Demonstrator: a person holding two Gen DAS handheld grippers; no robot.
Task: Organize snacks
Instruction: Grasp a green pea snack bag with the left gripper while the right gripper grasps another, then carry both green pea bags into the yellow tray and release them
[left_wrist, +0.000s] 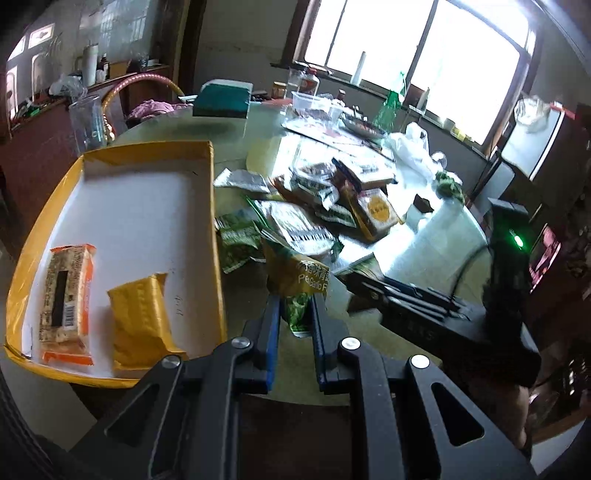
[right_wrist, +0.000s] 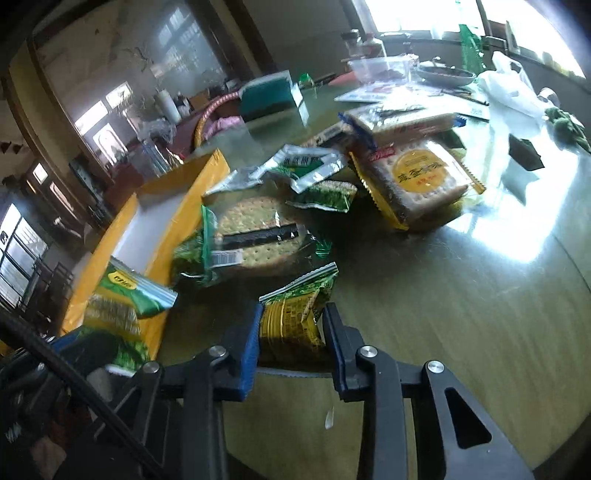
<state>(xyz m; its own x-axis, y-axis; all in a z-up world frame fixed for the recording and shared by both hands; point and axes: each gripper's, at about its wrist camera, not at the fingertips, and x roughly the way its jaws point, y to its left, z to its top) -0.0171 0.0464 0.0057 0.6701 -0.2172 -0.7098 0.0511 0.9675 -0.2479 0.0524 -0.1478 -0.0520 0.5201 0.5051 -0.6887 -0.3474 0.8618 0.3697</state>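
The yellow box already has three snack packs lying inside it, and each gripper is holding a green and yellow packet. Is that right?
Not quite. The left wrist view shows only two packs lying in the yellow box: an orange-edged cracker pack and a yellow packet. Each gripper does hold a green and yellow packet.

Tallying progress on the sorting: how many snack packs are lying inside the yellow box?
2: an orange cracker pack near the box's left wall and a yellow pack beside it, both in the yellow box. None seem hidden.
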